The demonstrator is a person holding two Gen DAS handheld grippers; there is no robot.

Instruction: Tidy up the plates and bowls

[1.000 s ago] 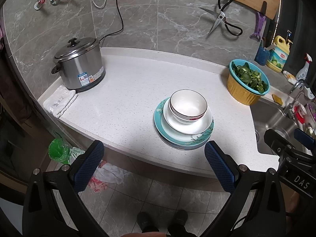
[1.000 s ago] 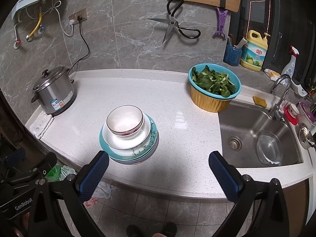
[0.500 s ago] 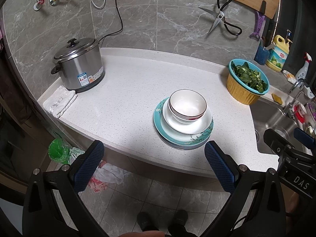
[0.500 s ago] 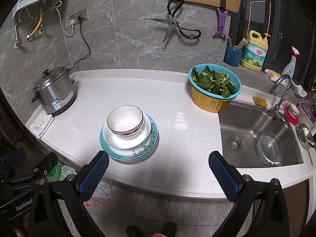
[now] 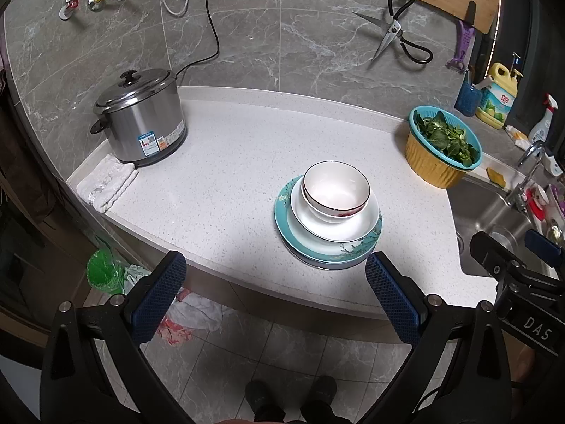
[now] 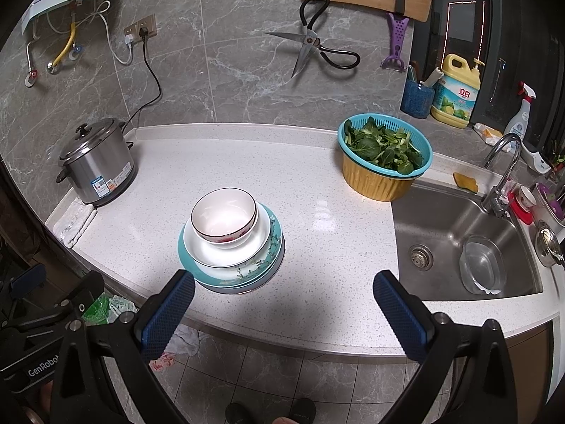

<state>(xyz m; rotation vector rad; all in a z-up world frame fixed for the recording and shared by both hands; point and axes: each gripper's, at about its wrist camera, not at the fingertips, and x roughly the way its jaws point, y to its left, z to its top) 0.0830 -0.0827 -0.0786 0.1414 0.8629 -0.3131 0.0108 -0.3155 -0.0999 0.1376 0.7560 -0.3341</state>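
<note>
Plates and bowls sit in one stack near the front edge of the white speckled bench (image 5: pixel 229 162). At the bottom lies a teal plate (image 5: pixel 284 226) with a branch pattern along its rim; the right wrist view shows at least one more plate edge under it. On the teal plate rests a wide white bowl (image 5: pixel 356 228), and inside that sits a smaller white bowl (image 5: pixel 335 189) with a dark rim line and a red mark on its outer wall, set toward the stack's back left.

The left tool (image 5: pixel 272 291) hangs over the floor in front of the bench edge, its blue-padded fingers spread wide and holding nothing; its right finger shows just below the stack's front rim in that view. The right tool (image 6: pixel 282 304) is likewise released and empty, out in front of the bench, with its left finger showing just below the stack's front left.

A steel rice cooker (image 5: pixel 139 118) stands at the bench's far left, plugged into the wall, with a folded white cloth (image 5: pixel 106 182) just beside it. A teal strainer of leafy greens (image 6: pixel 385 146) sits in a yellow basin next to the sink (image 6: pixel 455 233). Scissors (image 6: pixel 314 44) hang on the grey tiled wall.
</note>
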